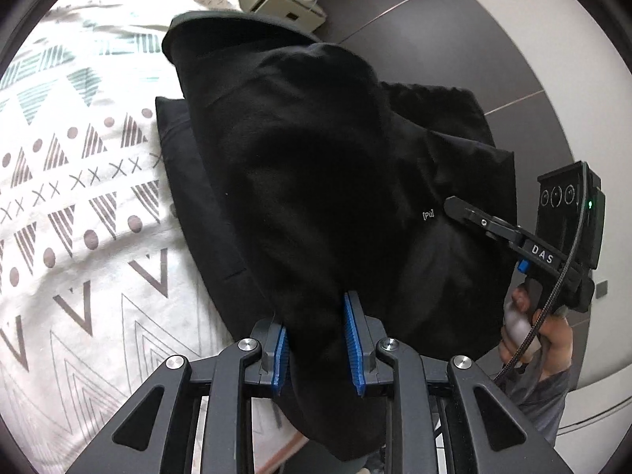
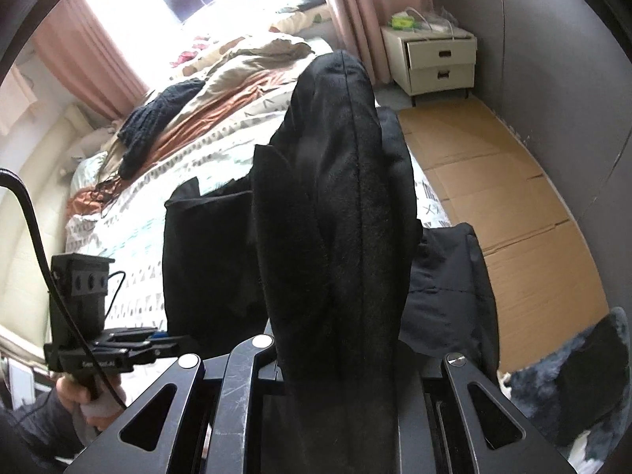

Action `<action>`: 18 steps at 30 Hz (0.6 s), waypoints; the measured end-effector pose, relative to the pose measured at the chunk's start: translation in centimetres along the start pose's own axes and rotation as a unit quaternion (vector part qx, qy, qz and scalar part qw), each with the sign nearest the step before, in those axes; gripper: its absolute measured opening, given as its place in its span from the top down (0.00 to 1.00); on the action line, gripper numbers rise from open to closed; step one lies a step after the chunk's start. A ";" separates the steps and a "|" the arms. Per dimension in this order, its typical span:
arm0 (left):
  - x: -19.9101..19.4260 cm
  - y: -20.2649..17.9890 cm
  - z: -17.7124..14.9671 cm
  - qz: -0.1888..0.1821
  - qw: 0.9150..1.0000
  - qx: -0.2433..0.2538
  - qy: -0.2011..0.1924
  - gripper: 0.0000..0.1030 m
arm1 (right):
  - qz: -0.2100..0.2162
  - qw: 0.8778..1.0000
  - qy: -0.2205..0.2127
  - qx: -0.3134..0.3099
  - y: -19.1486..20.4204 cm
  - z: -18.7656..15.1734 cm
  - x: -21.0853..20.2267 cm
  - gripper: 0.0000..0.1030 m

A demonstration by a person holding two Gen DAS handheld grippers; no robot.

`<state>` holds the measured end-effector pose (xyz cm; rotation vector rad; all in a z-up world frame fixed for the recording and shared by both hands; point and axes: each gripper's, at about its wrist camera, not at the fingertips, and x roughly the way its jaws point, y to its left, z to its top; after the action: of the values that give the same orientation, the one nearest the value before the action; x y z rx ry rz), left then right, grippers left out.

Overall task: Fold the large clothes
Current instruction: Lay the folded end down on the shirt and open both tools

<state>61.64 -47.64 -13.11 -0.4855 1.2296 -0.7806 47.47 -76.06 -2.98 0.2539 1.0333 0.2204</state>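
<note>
Mid-fold: both tongs, left [image 1: 316, 339] and right [image 2: 339, 371], clenched on black garment [image 1: 316, 181], top layer lifted over part lying on bed [image 1: 79, 197]; laying down and smoothing left

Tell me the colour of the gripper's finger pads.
Blue, ribbed pads on the left gripper; clearest in the left wrist view.

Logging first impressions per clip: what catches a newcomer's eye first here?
A big black garment fills the middle of both views, lifted over the patterned bedspread. The left gripper is pinching its fabric between blue pads. The right gripper grips it from the right edge.
</note>
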 end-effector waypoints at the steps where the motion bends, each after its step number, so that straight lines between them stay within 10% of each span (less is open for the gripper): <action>1: 0.6 0.3 0.1 0.002 1.000 -0.004 0.004 0.75 | -0.004 1.000 0.004 0.005 -0.4 0.0 0.8 0.82; 11: 3.4 1.7 1.9 0.037 0.999 0.006 0.019 0.45 | -0.127 0.981 0.004 0.146 -8.0 -3.4 2.0 0.42; 18: 2.0 3.0 3.3 0.045 0.999 0.004 -0.004 0.36 | -0.130 0.963 -0.072 0.223 -9.8 -11.3 -5.0 0.42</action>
<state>65.88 -47.37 -15.58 -0.4231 1.2315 -0.7069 35.80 -85.69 -7.51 0.5296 0.9517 -0.2709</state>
